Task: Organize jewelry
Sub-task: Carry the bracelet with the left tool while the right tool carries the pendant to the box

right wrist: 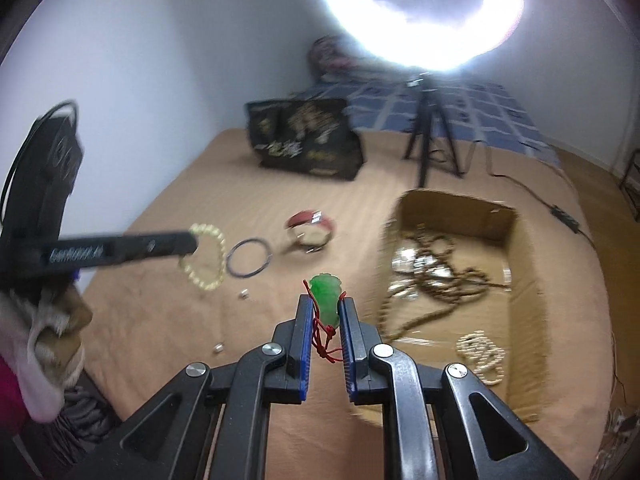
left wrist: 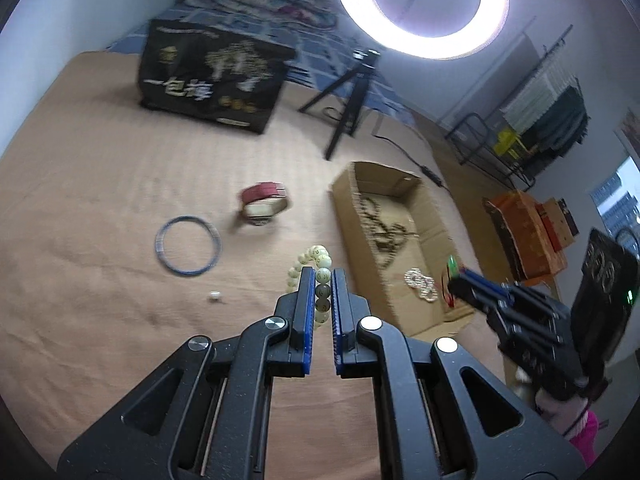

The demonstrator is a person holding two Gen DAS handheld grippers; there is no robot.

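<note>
My left gripper (left wrist: 322, 276) is shut on a pale bead bracelet (left wrist: 316, 260) and holds it above the tan bedspread; the left gripper (right wrist: 188, 242) and the bracelet (right wrist: 208, 256) also show in the right wrist view. My right gripper (right wrist: 325, 304) is shut on a green jade pendant (right wrist: 327, 292) with a red cord, left of the cardboard box (right wrist: 520, 280). The right gripper also shows in the left wrist view (left wrist: 456, 276), over the box (left wrist: 360, 216). The box holds bead necklaces (right wrist: 436, 276) and a pearl strand (right wrist: 482, 354).
On the bedspread lie a thin dark bangle (left wrist: 188, 246), a red-strapped watch (left wrist: 264, 202) and small loose beads (left wrist: 215, 296). A black printed bag (left wrist: 212, 76), a tripod (left wrist: 348, 100) with a ring light (left wrist: 420, 8) and a cable stand behind.
</note>
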